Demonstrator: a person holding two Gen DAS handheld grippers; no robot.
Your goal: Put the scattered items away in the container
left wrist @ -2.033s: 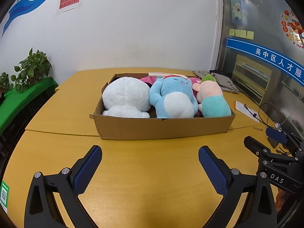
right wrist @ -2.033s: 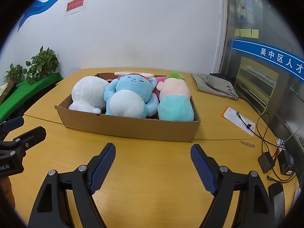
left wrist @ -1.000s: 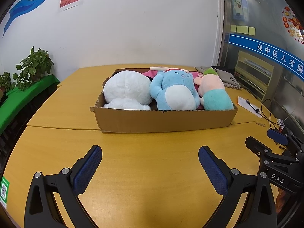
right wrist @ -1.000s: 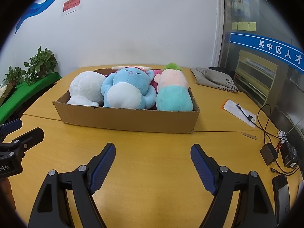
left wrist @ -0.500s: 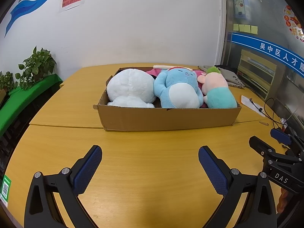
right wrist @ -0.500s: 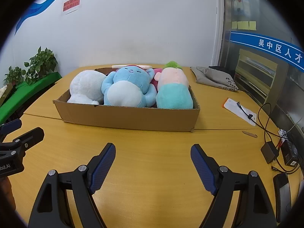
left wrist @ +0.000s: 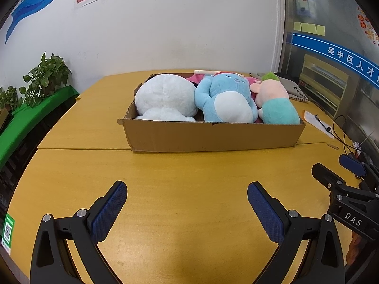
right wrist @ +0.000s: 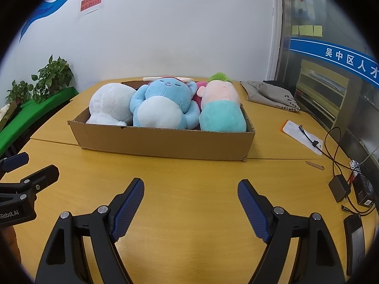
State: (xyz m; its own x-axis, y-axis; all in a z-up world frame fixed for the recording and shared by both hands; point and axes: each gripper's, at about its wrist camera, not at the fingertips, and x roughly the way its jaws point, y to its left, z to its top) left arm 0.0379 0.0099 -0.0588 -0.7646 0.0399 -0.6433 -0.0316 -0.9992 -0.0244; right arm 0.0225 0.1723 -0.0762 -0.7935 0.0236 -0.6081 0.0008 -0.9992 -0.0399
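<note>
Three soft plush toys (left wrist: 225, 99) already inside the brown cardboard box (left wrist: 213, 137) on the yellow bench (right wrist: 189, 177). Both empty: left gripper (left wrist: 187, 198) wide, right gripper (right wrist: 190, 195) wide. Best to hold back, checking for strays.

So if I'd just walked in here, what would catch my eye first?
Most likely the cardboard box in the middle of the yellow table, packed with plush toys side by side: a white plush on the left, a blue plush in the middle and a pink-and-teal plush on the right. Nearer, the left gripper and right gripper hang open and empty over bare tabletop.
</note>
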